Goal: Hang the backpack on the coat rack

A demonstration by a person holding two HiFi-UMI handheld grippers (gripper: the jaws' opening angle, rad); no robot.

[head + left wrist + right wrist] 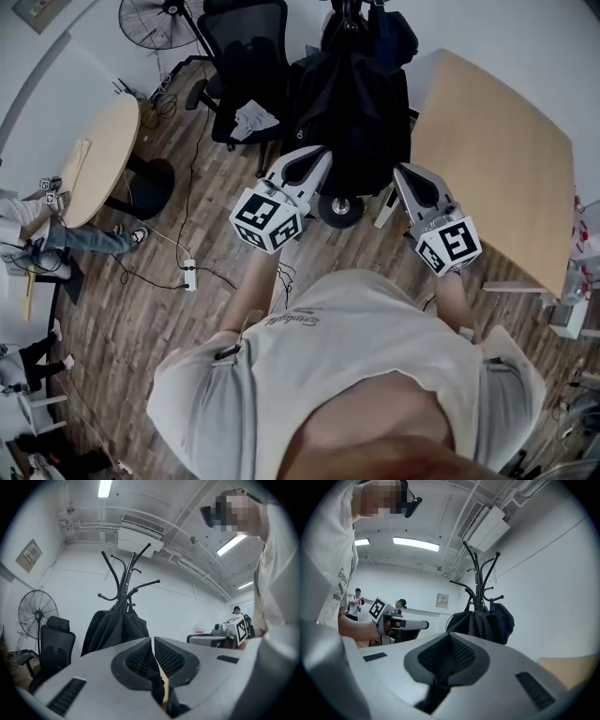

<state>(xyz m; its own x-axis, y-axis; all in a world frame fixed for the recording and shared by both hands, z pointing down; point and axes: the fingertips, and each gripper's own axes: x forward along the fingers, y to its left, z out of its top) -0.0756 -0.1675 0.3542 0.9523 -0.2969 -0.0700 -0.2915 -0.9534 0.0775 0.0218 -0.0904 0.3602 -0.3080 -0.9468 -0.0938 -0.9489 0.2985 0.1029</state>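
A black backpack [352, 112] hangs on the dark metal coat rack [126, 578], whose round base [339, 208] stands on the wood floor. The left gripper view shows the backpack [115, 630] ahead, under the curved hooks. The backpack [480, 623] is also ahead in the right gripper view, beside a dark blue item [504, 618] on the same rack [478, 573]. My left gripper [309, 159] is just left of the pack's lower part and shut, clear of it. My right gripper [405, 173] is at the lower right, also shut and empty. Both jaw pairs [153, 641] [450, 637] meet with no gap.
A tan rectangular table [497, 159] stands close on the right of the rack. A black office chair [246, 66] and a standing fan [155, 21] are behind on the left. A round table [103, 155] is further left. A power strip and cable [189, 274] lie on the floor.
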